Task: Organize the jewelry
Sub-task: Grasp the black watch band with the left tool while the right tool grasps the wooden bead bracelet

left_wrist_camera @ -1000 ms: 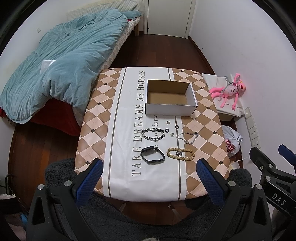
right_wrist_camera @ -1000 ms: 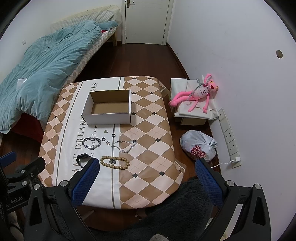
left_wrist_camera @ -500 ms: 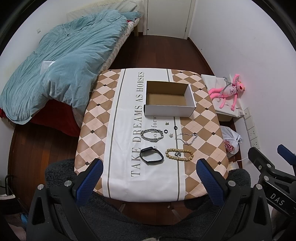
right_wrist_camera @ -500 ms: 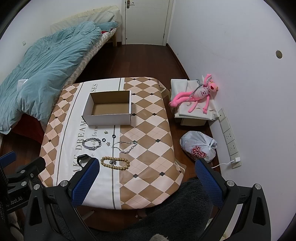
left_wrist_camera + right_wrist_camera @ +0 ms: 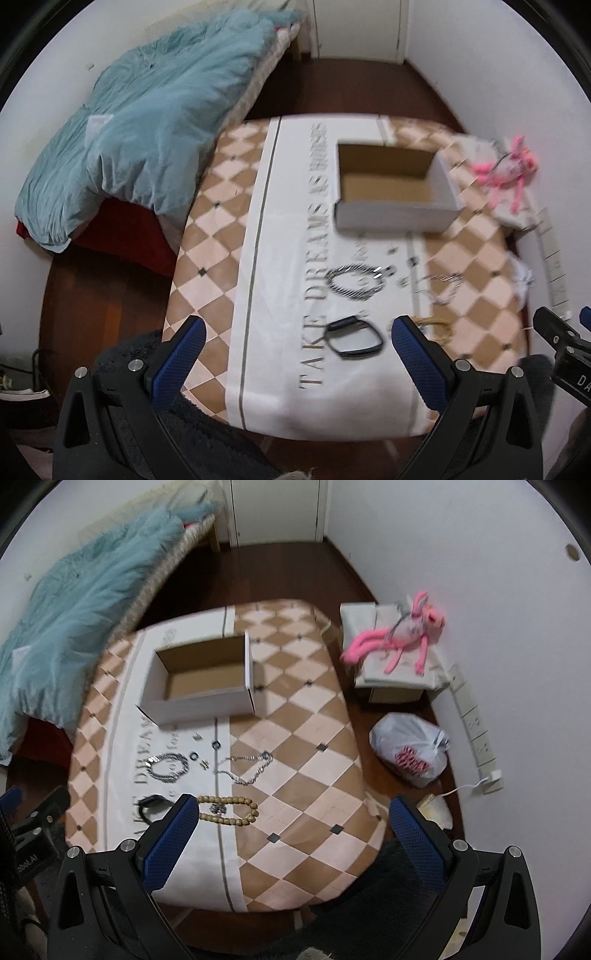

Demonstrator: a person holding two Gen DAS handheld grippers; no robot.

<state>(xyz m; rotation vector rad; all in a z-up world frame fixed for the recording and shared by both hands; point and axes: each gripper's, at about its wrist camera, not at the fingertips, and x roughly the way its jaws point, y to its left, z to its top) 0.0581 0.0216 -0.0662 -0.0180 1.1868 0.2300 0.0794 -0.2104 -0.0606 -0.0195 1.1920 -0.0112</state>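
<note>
Both grippers had dropped closer to the table (image 5: 221, 229) than a second before, and both views blurred with the motion.

Nothing looked sorted yet, as far as I could judge. From left to right on the white strip of the cloth lay the black band (image 5: 352, 338), the thick chain bracelet (image 5: 352, 282), a few tiny rings or studs too small to make out, the thin silver chain (image 5: 245, 770) and, nearer the front edge, the bead bracelet (image 5: 227, 810). Behind them the box (image 5: 393, 216) stood open and showed only its bare cardboard floor. So every piece was left to move, presumably into that box.

The left gripper (image 5: 295, 363) hung over the near edge with its blue pads spread wide, holding nothing and touching nothing; the band showed between them, a little ahead. The right gripper (image 5: 291, 843) was just as wide and just as empty, its left pad overlapping the end of the bead bracelet in the picture, though it seemed well above it. The band looked the likeliest first pick for the left side.
</note>
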